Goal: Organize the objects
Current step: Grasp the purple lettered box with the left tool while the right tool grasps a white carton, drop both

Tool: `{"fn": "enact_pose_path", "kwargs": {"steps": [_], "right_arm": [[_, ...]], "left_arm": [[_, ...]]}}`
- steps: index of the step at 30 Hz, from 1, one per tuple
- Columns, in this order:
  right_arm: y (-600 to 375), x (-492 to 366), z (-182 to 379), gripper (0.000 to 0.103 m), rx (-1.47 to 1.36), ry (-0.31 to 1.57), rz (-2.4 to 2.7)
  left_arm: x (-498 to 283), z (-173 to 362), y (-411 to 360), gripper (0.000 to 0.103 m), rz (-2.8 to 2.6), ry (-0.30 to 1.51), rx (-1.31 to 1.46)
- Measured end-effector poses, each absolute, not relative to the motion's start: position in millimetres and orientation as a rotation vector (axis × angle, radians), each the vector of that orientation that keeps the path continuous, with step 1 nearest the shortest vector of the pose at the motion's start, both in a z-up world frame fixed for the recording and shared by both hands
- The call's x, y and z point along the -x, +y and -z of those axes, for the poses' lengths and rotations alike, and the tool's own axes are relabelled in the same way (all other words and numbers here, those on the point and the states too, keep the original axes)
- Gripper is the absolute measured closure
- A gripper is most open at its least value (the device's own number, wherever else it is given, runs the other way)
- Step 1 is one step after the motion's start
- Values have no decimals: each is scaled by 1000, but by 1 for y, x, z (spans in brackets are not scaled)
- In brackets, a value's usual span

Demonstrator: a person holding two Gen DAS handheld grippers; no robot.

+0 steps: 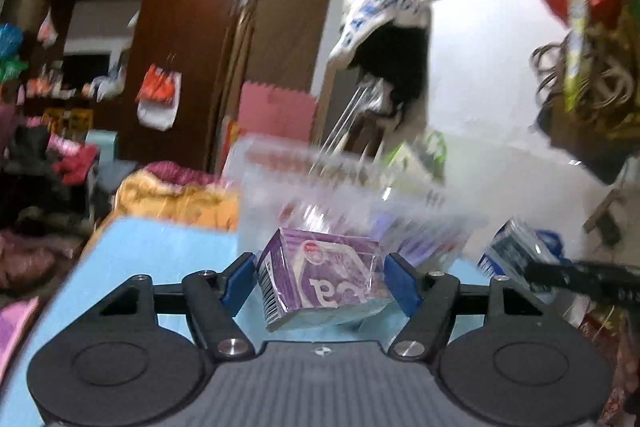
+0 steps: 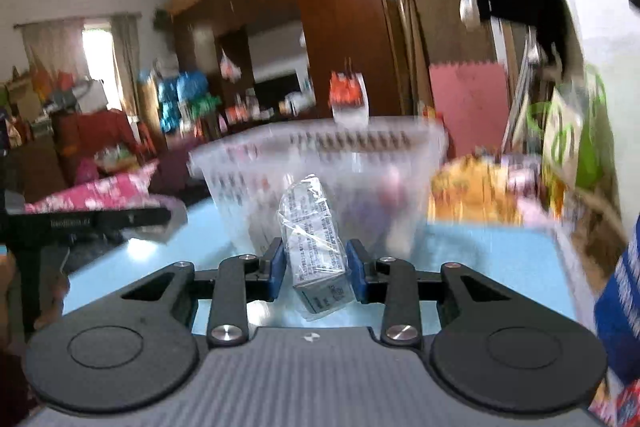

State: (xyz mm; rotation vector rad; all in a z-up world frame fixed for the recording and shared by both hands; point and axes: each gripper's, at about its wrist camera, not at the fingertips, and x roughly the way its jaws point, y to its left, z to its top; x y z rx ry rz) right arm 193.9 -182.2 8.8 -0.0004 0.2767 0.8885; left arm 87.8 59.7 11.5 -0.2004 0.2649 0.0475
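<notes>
My left gripper (image 1: 320,281) is shut on a purple box (image 1: 324,281) wrapped in clear film, held above the light blue table (image 1: 168,251). My right gripper (image 2: 316,269) is shut on a grey-white box (image 2: 314,239) in clear film, held upright. A clear plastic basket (image 2: 320,163) stands on the table just beyond both grippers; in the left wrist view the basket (image 1: 320,183) is blurred. The right gripper with its box (image 1: 516,251) shows at the right of the left wrist view. The left gripper (image 2: 88,223) shows at the left of the right wrist view.
Orange and pink packets (image 2: 476,187) lie right of the basket. A pink floral bundle (image 2: 104,193) lies at the left. A white bag (image 1: 384,11) hangs above. Brown wardrobes (image 1: 180,39) and clutter fill the back. A blue package (image 2: 620,291) is at far right.
</notes>
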Motion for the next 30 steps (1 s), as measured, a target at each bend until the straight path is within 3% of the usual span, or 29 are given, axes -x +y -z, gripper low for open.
{"fn": "enact_pose_path", "kwargs": {"steps": [9,26,27,29,30], "right_arm": [[-140,-222,-78,66,57,221,-821],[-105,-289,-55,66,109,357,-744],[-103,-290,-54,63,115,343,-728],[-99,-291,-53,39,131,342,-694],[-100,-288,-52,21,137,334,-675]], "left_arm": [[-149,-87,50,30,-89,262,139],[-238,-81,62,29,-212,403,145],[-240,-79,63,28,-207,403,147],[-243,-75,64,18,-215,414,132],[-241,-73,63,18,-224,423,130]]}}
